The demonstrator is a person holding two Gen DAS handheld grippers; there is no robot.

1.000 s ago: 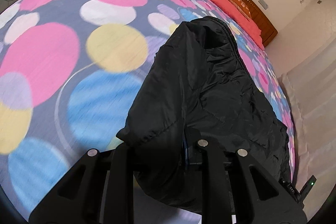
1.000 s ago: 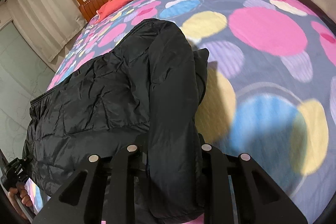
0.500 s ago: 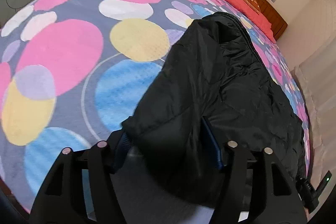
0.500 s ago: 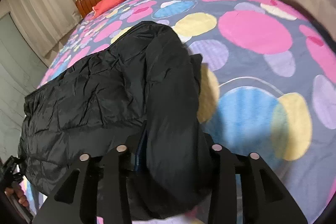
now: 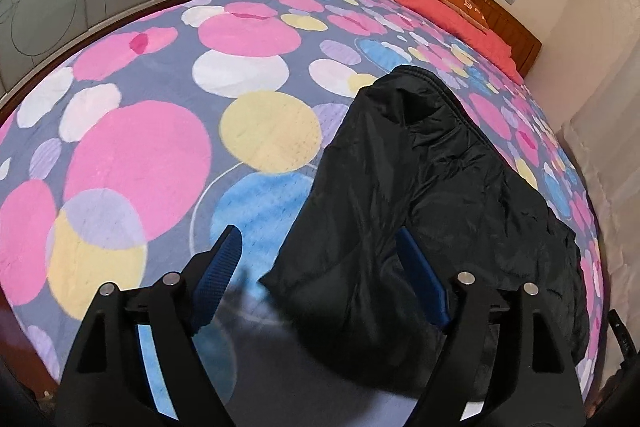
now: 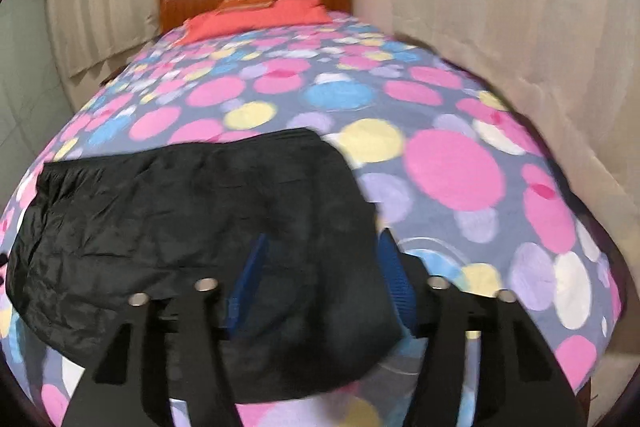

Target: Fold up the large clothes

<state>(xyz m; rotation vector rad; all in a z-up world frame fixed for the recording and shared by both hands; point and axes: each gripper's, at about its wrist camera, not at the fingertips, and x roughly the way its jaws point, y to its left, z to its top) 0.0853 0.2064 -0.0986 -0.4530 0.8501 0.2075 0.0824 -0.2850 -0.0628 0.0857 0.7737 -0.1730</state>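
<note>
Black jacket [image 5: 432,195] lay folded lengthwise on the dotted bedspread [image 5: 140,155], at its foot end. Left gripper [image 5: 320,279] and right gripper [image 6: 320,275] both stood with fingers spread, gripping nothing, straddling the jacket's near edge; judged a release so the fold could settle flat.

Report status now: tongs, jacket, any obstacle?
Left tongs open, right tongs open. Black jacket lies folded on bed, released. No obstacle seen.
</note>
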